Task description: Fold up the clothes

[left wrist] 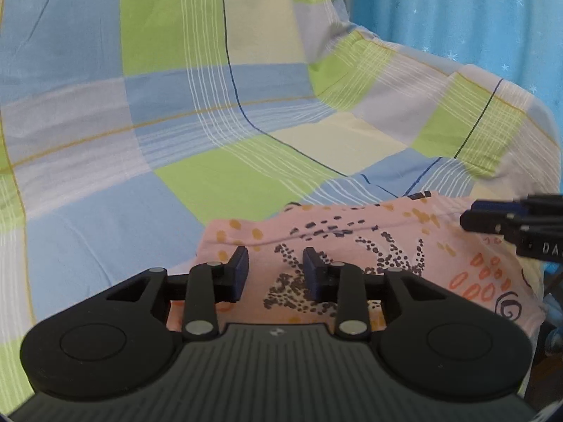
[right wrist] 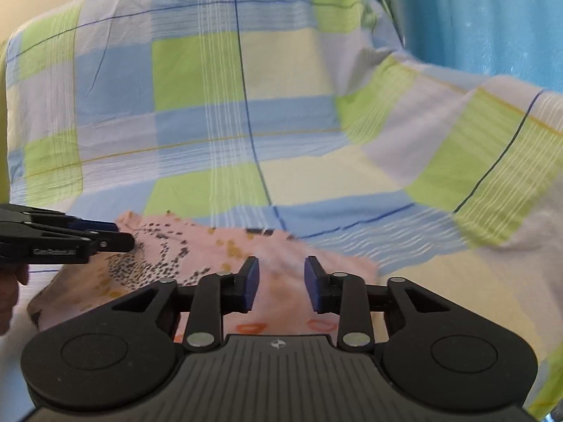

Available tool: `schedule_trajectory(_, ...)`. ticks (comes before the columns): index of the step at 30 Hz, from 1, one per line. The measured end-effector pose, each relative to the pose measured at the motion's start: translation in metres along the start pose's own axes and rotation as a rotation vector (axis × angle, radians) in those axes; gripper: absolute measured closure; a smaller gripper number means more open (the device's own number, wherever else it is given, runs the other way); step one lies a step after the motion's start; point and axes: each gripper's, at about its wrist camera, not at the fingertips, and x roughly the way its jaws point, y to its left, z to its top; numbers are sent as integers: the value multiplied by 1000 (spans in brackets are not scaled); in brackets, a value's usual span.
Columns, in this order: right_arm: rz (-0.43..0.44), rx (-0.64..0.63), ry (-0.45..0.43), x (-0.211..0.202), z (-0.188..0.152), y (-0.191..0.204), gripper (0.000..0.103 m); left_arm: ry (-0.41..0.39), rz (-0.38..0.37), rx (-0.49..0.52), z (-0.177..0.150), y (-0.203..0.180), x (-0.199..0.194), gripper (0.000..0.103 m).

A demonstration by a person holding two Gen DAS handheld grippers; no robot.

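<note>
On the bed, over a checked sheet (left wrist: 147, 116) of blue, green, cream and pale lilac squares crossed by thin white and dark blue lines, we see a folded pink cotton garment (left wrist: 352, 246) printed with dark dots, orange spots and red ovals. It lies flat on the sheet, near the bed's edge, with its folded edge towards the far side.

In the left wrist view, our left gripper (left wrist: 276, 270) hangs just above the pink garment's left part. Its blue-padded fingers (left wrist: 239, 270) stand apart with only patterned cloth showing between them, and they clamp nothing. Further right in that view, the right gripper (left wrist: 471, 219) comes in from the edge over the garment's right end; from this side we cannot tell its state.

In the right wrist view, the left gripper (right wrist: 119, 234) reaches in from the left edge above the spotted part of the garment (right wrist: 197, 256), with part of a hand (right wrist: 10, 299) below it. Right of that, the right gripper (right wrist: 281, 283) hovers over the garment's plainer pink area, fingers (right wrist: 315, 283) spread and empty. At the far right hangs a turquoise curtain (right wrist: 492, 17) with tiny white stars.
</note>
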Motion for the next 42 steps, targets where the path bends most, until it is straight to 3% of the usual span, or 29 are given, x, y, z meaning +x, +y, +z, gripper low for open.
schedule_trajectory(4,63,69,45,14,-2,-3,61,24,-46,-72,2,8,13,70)
schedule_trajectory(6,70,57,78,24,-2,1,61,22,-41,-77,4,9,18,64)
schedule_trajectory(12,-24,-21,27,22,5,3,58,-27,27,-75,13,16,14,62)
schedule_trajectory(14,-38,-30,39,25,4,2,52,-13,32,-101,13,25,16,59)
schedule_trajectory(19,-44,-70,60,38,3,5,52,45,47,-122,7,39,30,58)
schedule_trajectory(20,-45,-69,59,39,3,5,52,42,43,-128,7,40,30,60)
schedule_trajectory(21,-44,-65,59,40,4,4,62,42,39,-134,7,41,30,67)
schedule_trajectory(23,-32,-33,60,40,4,2,72,39,29,-139,7,41,30,89)
schedule_trajectory(27,-28,1,46,37,6,0,82,11,35,-129,9,42,30,98)
schedule_trajectory(32,-38,-12,18,42,10,-2,83,1,60,-113,11,41,38,99)
schedule_trajectory(37,-74,55,-70,20,17,-12,73,4,60,-170,13,49,31,90)
schedule_trajectory(38,-86,75,-72,15,17,-17,64,6,55,-189,12,52,29,81)
schedule_trajectory(39,-92,106,-59,11,15,-24,59,16,35,-206,12,55,26,72)
schedule_trajectory(42,-37,258,2,12,2,-47,59,52,-44,-252,10,61,22,69)
